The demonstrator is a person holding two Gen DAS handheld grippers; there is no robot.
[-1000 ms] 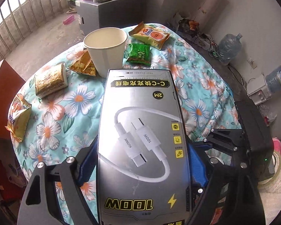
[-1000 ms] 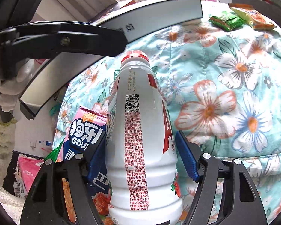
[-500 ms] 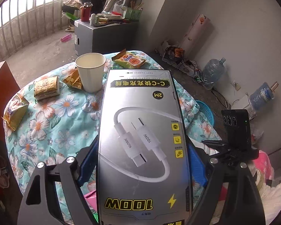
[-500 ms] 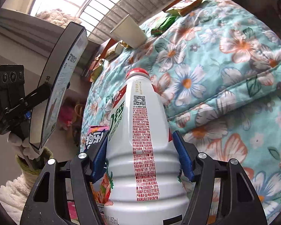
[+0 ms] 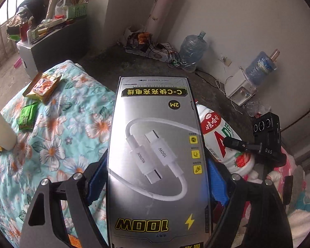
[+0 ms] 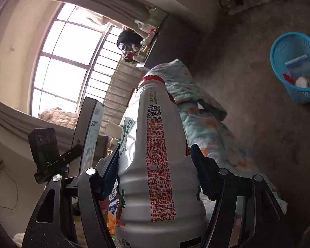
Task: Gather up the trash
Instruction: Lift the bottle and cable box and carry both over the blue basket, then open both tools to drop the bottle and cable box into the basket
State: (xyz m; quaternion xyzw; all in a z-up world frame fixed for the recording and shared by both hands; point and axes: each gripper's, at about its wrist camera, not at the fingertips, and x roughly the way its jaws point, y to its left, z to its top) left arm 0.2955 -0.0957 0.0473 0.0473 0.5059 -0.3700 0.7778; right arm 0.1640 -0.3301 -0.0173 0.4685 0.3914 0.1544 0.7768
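A: What did the left gripper [image 5: 155, 179] have?
B: Its blue pads pressed both sides of a grey cable box [image 5: 155, 155], held above the near edge of the flowered bed [image 5: 51, 124].
A: And the right gripper [image 6: 153, 169]?
B: It clamped a white bottle [image 6: 155, 155] with a red cap. A blue basket [image 6: 293, 47] stood on the floor, far right, with some trash inside.
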